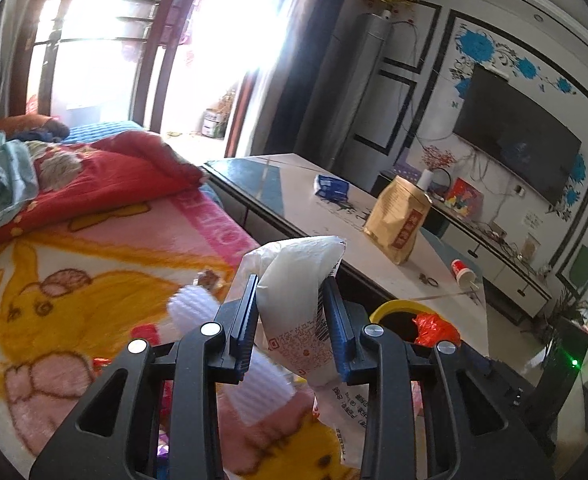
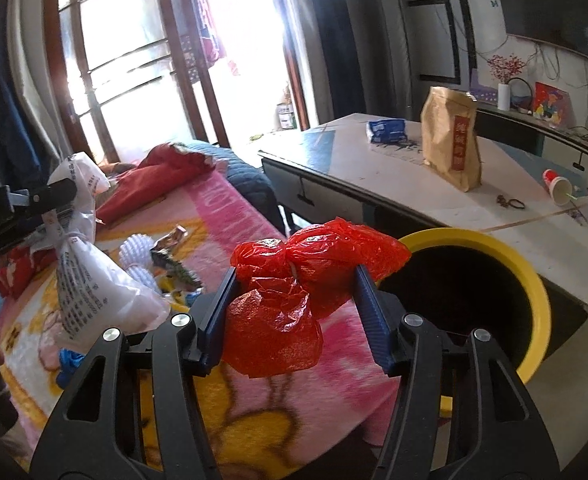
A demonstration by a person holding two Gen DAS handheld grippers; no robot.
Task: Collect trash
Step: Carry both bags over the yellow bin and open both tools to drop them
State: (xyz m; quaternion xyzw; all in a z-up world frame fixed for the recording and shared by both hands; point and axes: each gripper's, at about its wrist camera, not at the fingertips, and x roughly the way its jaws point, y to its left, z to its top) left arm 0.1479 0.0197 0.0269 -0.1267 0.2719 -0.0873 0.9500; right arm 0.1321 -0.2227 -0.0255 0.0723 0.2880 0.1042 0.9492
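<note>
My left gripper is shut on a white plastic bag with printed text, held above the pink cartoon blanket. The same bag hangs at the left of the right wrist view. My right gripper is shut on a crumpled red plastic bag, held just left of the yellow-rimmed trash bin. The bin and the red bag also show in the left wrist view. More wrappers and a white ridged piece lie on the blanket.
A long table stands past the bin, with a brown paper bag, a blue packet and a tipped red-and-white cup. A red quilt lies on the bed. A TV hangs on the far wall.
</note>
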